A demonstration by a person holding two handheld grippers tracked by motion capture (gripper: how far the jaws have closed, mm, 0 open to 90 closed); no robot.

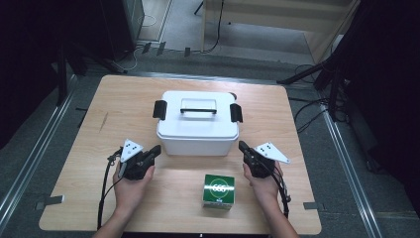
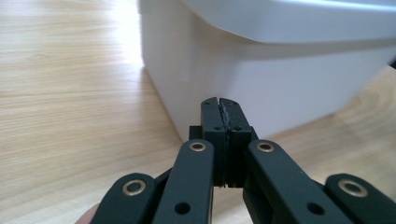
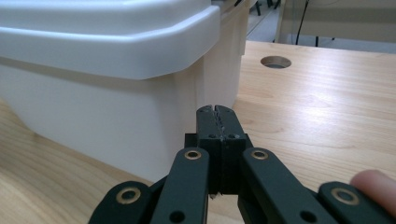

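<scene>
The white lidded box (image 1: 197, 122) sits at the centre of the high view, its contents hidden under the lid and its far side out of sight. In both gripper views its top is cut off by the frame. The left gripper (image 1: 157, 149) and right gripper (image 1: 241, 146) are both clenched on nothing, their tips just beside the box's lower corners. Bare table (image 1: 114, 104) lies open on either side. A green carton (image 1: 218, 191) stands in the lower centre, between the hands.

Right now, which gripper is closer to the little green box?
Right. The right gripper sits just up and right of the green box; the left gripper is farther off, across the table.
</scene>
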